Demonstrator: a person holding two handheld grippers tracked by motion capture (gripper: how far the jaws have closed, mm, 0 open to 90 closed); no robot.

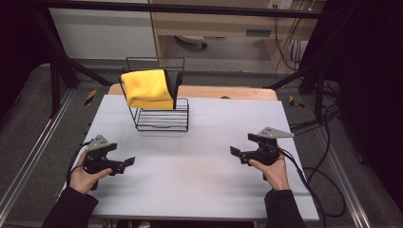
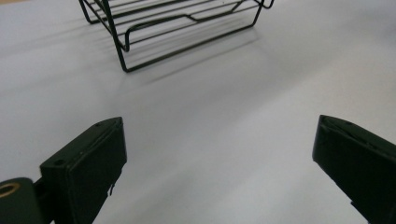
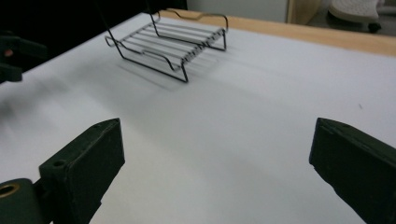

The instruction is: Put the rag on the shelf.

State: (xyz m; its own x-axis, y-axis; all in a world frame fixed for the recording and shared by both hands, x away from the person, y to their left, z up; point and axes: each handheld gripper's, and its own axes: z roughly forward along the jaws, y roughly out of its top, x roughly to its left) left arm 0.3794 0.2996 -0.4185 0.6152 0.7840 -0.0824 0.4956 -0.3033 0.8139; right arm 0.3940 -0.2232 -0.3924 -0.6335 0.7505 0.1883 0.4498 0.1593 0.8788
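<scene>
A black wire rack [image 1: 161, 116] stands at the back of the white table [image 1: 199, 185], left of centre. A yellow cloth [image 1: 145, 88] hangs over its upright back, with a dark piece [image 1: 177, 83] beside it. My left gripper [image 1: 122, 154] is low over the table's front left, open, with nothing between its jaws. My right gripper [image 1: 241, 144] is at the front right, also open and empty. The left gripper view has my own gripper [image 2: 219, 120] facing the rack's base [image 2: 125, 69]. In the right gripper view my gripper [image 3: 217, 122] faces bare table with the rack [image 3: 173, 44] farther off.
A wooden board edge [image 1: 237, 92] runs along the table's far side. Black frame bars and cables [image 1: 323, 180] lie around the table on the grey floor. The other gripper [image 3: 11, 58] shows at the left edge of the right gripper view.
</scene>
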